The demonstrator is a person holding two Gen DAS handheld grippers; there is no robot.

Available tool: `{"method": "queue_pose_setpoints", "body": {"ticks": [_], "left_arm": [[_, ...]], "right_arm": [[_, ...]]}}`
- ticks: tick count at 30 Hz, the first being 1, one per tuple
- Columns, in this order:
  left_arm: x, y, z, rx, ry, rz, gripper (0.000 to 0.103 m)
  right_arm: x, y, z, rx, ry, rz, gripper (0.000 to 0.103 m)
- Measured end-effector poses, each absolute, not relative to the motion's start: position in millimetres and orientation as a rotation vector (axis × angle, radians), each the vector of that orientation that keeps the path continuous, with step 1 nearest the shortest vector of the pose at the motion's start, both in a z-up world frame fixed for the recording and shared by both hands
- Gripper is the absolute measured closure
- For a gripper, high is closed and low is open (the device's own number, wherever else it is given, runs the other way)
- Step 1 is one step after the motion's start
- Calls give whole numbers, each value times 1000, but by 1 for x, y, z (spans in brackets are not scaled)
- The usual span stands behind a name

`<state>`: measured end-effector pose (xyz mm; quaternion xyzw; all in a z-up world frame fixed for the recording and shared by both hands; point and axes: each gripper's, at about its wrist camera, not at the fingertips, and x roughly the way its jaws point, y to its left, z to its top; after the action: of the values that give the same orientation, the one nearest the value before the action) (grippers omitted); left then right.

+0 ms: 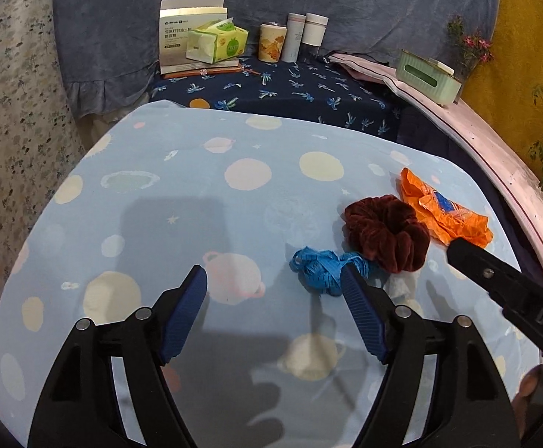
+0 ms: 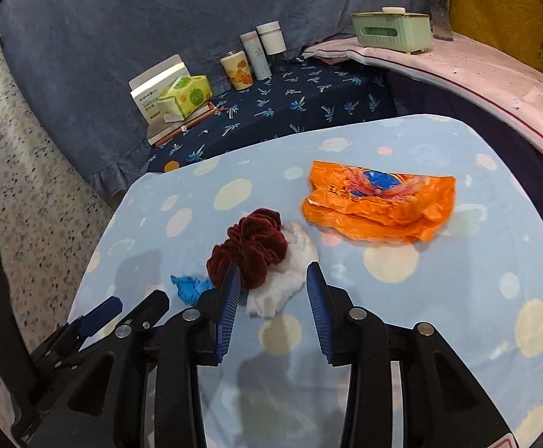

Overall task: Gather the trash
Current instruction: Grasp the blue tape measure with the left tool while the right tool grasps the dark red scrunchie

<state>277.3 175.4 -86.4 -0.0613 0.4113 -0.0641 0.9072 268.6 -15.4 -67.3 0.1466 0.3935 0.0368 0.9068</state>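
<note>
On the light blue planet-print cloth (image 1: 196, 201) lie a crumpled orange plastic bag (image 1: 443, 205) (image 2: 379, 205), a dark red velvet scrunchie (image 1: 387, 233) (image 2: 250, 246), a tangled blue tape (image 1: 320, 268) (image 2: 187, 287) and a crumpled white tissue (image 2: 290, 276). My left gripper (image 1: 275, 280) is open and empty, its right finger just beside the blue tape. My right gripper (image 2: 273, 280) is open, its fingers on either side of the white tissue, close above it. The right gripper's finger (image 1: 495, 280) shows at the right of the left wrist view.
Behind, a dark palm-print cloth (image 1: 290, 89) bears a white box (image 1: 181, 33), a green tissue pack (image 1: 219, 41), a printed cup (image 1: 271, 41) and two white bottles (image 1: 305, 33). A green tissue box (image 1: 428, 74) and flowers (image 1: 469, 44) stand on a pink ledge at right.
</note>
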Motion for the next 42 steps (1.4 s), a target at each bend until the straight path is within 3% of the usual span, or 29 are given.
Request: {"method": "queue_pose_setpoints", "body": {"ticks": [8,11,22,23,25,30,42], "left_arm": [[290,175,-97,-145,862,-154,33],[291,172,-99,-143,860,-166,33],[300,147,-104,-159,869,-214,34],[300,144,-105,-154,870,-212,36],[302,138,-107,-145,884,-221,54],[296,129,-104,-135,873,-221,69],[262,104,-55,-112,798,-250,73]], "right_arm": [[300,-7,-88,340,841,86,66],[303,-6,-96,344,861,102,83],[275,-27,-80,366,777,79,89],[273,-30,-79,373,775,76,89],[270,-35,-79,384,774,72,89],[261,-40,-75,379,764,64,89],[224,-68,-31,400,666,45,89]]}}
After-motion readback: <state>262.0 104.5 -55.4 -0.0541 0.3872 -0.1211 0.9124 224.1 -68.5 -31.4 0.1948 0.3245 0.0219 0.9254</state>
